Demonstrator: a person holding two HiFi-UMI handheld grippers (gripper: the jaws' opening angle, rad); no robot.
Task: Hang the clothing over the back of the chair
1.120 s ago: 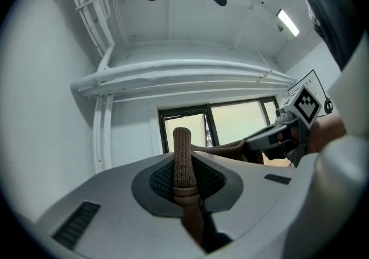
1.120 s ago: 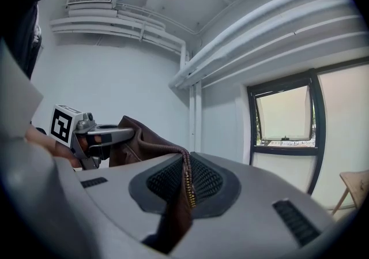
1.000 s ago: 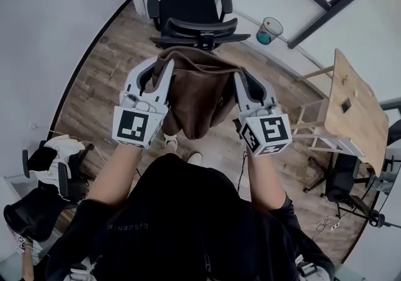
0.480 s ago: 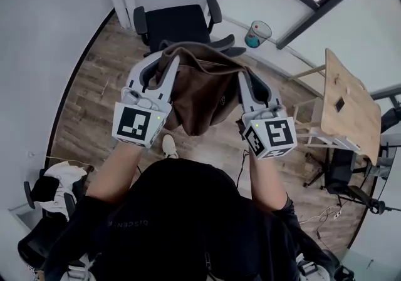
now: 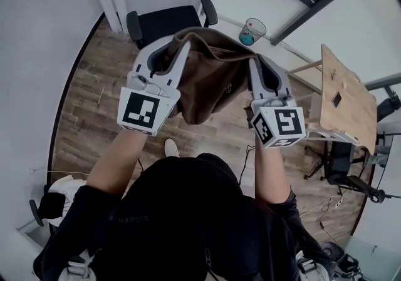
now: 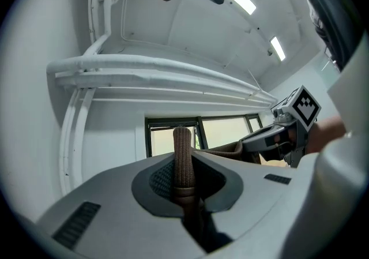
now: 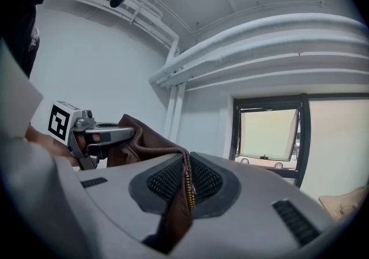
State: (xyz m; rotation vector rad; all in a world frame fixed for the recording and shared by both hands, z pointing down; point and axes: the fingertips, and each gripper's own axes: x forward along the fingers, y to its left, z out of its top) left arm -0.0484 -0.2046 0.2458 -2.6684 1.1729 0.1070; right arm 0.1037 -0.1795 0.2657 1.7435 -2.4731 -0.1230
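Left gripper (image 5: 170,48) and right gripper (image 5: 257,64) are each clamped on an edge of the brown clothing (image 5: 210,82), which sags between the fingers, chair (image 5: 164,23) just beyond the fingertips; best carry it level over its back, then lower evenly

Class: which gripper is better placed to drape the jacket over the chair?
Left, probably: the left gripper, clamping the jacket, lines up with the chair; the right gripper sits off to its side.

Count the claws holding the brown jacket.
2: the left claw grips a ribbed edge of the brown jacket; the right claw grips its zipper edge.
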